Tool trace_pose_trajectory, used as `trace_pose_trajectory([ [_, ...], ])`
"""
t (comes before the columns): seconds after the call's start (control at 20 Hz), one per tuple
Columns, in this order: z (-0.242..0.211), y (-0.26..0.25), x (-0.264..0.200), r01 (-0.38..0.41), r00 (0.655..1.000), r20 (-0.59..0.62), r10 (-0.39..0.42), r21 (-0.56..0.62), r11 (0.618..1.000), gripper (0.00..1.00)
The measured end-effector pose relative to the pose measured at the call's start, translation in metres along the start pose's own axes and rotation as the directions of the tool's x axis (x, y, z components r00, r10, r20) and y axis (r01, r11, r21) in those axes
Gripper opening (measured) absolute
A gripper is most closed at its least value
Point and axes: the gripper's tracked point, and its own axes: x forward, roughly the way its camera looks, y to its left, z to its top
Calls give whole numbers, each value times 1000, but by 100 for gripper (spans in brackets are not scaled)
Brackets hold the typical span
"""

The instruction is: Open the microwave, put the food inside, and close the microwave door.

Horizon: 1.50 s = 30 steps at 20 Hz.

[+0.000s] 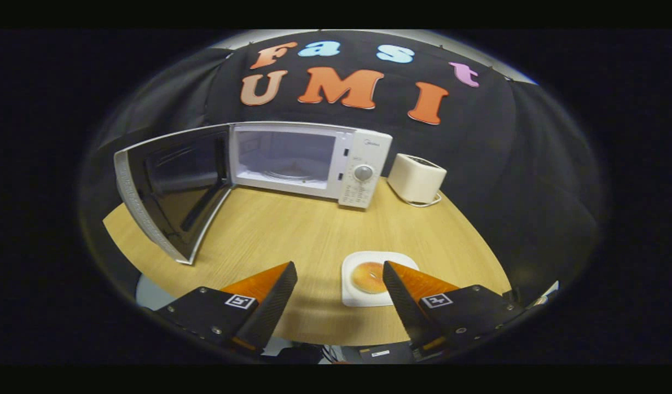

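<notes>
Golden-brown and round, the food is a donut with a small hole in its middle. It lies flat on a white plate with soft, rounded corners. The plate sits on the light wood table, close to the near edge.

From the camera on my gripper I see the jaws spread wide apart, holding nothing. The donut and its plate are between the two fingertips, but much nearer to the right one. The right fingertip covers a bit of the donut's right side and part of the plate. I cannot tell if it touches them or hangs over them. The left fingertip is well apart from the plate, with bare table between.

Beyond the jaws, at the far side of the table, stands the white microwave. Its door is swung wide open to the left, and the dark glass of the door faces me. I can look into the pale inside, where a round glass tray lies on the floor of it. The panel on its right side has a grey knob.

Just to the right of the microwave stands a small cream toaster with a thin cord curling by its base.
</notes>
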Motion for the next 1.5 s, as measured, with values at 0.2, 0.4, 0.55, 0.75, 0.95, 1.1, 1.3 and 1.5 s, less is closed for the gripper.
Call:
trace_pose_trajectory([
  [0.2, -19, -30, 13, 42, 998, -57, -40, 29, 999, 96],
  [0.4, -33, -44, 23, 43, 995, -94, -36, 68, 997, 96],
  [0.55, -45, -51, 31, 40, 992, -125, -28, 89, 995, 96],
  [0.75, -54, -53, 47, 12, 988, -152, 7, 124, 992, 96],
  [0.95, -60, -43, 69, -39, 983, -174, 61, 124, 992, 96],
  [1.1, -59, -32, 83, -79, 981, -168, 98, 118, 990, 96],
  [1.3, -65, -27, 95, -95, 977, -183, 113, 103, 990, 96],
  [1.5, -69, -24, 101, -103, 974, -188, 128, 136, 985, 93],
])
